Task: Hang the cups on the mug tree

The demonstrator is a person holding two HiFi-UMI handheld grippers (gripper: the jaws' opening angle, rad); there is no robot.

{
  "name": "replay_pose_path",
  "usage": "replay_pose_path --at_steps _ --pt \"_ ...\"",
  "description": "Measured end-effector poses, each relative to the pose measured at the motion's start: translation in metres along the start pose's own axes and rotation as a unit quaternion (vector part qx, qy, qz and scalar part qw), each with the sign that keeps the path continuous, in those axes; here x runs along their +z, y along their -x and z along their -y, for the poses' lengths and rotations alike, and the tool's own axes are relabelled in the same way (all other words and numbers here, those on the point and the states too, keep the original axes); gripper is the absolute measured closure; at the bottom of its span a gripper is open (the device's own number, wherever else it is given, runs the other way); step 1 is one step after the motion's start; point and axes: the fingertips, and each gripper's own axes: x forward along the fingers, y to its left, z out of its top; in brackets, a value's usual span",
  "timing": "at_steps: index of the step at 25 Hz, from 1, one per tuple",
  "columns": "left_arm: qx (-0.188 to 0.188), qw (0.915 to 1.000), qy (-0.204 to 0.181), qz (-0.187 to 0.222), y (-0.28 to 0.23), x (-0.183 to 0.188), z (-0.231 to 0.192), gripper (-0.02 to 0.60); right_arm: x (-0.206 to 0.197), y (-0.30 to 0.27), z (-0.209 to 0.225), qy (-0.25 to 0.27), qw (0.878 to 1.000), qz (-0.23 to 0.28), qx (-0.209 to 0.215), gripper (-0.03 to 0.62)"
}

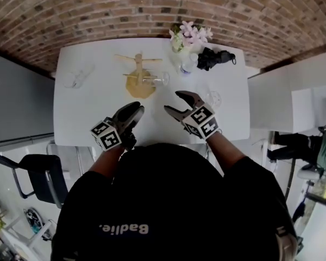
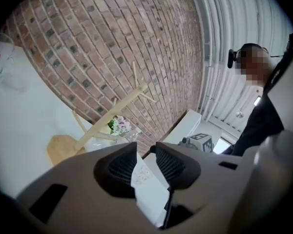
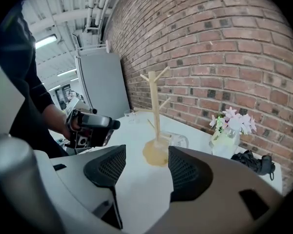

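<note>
white table [image 1: 92, 116] leaves the clear corner cup [image 1: 78, 77] barely visible.

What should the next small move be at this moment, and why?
Probably swing the right tongs toward the clear glass cup on the white table just beside them. Both are empty, the right tongs wide apart and the left tongs narrower. That cup looks nearest, and the wooden mug tree has bare pegs.
</note>
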Motion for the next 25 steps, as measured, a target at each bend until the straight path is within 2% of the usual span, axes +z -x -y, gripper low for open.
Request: replay_pose_path --at_steps 6,12,18,25 --pt "-0.015 0.998 -0.048 -0.039 0.015 0.011 0.036 0.494 0.004 0.021 -0.025 -0.039 0.999 0.033 -0.006 0.373" --pt "-0.025 0.9917 -0.101 -0.075 0.011 0.019 0.066 0.54 0.015 0.027 -0.054 -0.044 0.997 0.061 0.006 0.456" --pt "-0.038 0.9853 -0.135 -0.098 0.003 0.035 0.097 0.578 0.026 0.032 -0.066 -0.051 0.995 0.091 -0.001 0.539" --pt "-0.041 0.9796 -0.167 -0.104 -0.003 0.033 0.111 0.58 0.04 0.046 -0.079 -0.063 0.989 0.131 -0.01 0.563"
